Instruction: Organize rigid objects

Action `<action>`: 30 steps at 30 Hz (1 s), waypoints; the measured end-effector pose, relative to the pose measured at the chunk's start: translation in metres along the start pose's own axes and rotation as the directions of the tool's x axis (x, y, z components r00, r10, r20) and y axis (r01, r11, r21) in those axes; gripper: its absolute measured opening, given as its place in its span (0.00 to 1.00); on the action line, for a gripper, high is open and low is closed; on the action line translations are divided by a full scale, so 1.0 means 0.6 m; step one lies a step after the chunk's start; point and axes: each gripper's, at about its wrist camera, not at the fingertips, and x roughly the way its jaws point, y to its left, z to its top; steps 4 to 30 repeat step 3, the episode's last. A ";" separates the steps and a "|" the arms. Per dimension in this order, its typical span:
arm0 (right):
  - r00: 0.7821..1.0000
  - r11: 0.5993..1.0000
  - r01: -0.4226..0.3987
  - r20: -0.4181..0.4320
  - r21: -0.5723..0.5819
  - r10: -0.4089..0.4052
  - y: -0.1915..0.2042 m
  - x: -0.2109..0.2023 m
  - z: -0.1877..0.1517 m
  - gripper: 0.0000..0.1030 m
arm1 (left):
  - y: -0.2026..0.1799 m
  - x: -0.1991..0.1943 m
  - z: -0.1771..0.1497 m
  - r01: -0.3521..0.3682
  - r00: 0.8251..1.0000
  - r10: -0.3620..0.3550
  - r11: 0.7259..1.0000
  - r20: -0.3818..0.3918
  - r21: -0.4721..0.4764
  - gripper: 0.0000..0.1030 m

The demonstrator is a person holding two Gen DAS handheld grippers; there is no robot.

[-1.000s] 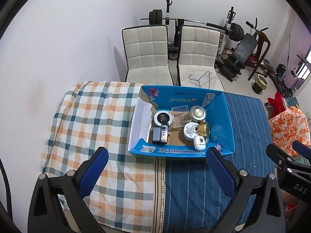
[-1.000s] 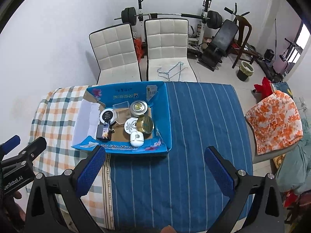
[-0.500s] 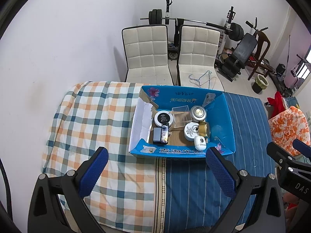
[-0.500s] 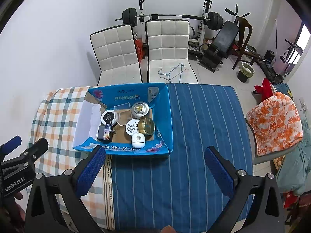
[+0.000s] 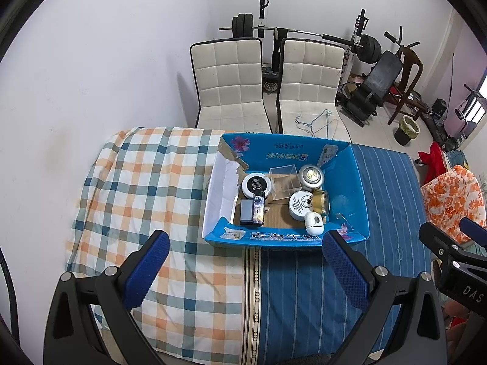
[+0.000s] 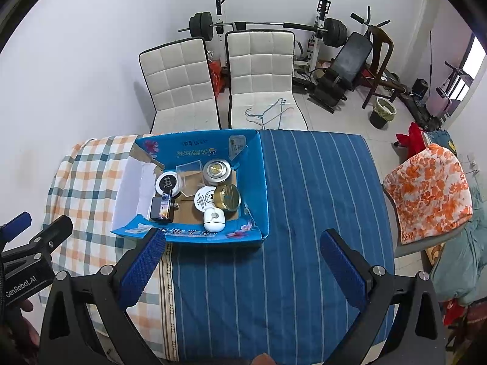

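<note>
both grippers, left gripper and right gripper, hover with fingers spread, empty, near the blue cardboard box of jars at the bed's far edge.

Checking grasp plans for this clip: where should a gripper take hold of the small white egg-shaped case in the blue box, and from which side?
Probably from straight above. The white egg-shaped case lies flat by the blue box's near wall, with the white round tin crowding its far end. Close the fingers across its narrower width, where its sides look clear. Both the right gripper and left gripper are open and empty.

Two white chairs; barbell rack; bin
</note>
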 end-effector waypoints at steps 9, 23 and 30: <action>1.000 1.000 0.002 0.001 0.001 -0.002 -0.002 0.001 -0.001 1.00 | 0.003 0.001 0.001 0.000 1.000 0.000 1.000 0.011 -0.001 1.00; 1.000 1.000 0.002 0.001 0.001 -0.002 -0.002 0.001 -0.001 1.00 | 0.003 0.001 0.001 0.000 1.000 0.000 1.000 0.011 -0.001 1.00; 1.000 1.000 0.002 0.001 0.001 -0.002 -0.002 0.001 -0.001 1.00 | 0.003 0.001 0.001 0.000 1.000 0.000 1.000 0.011 -0.001 1.00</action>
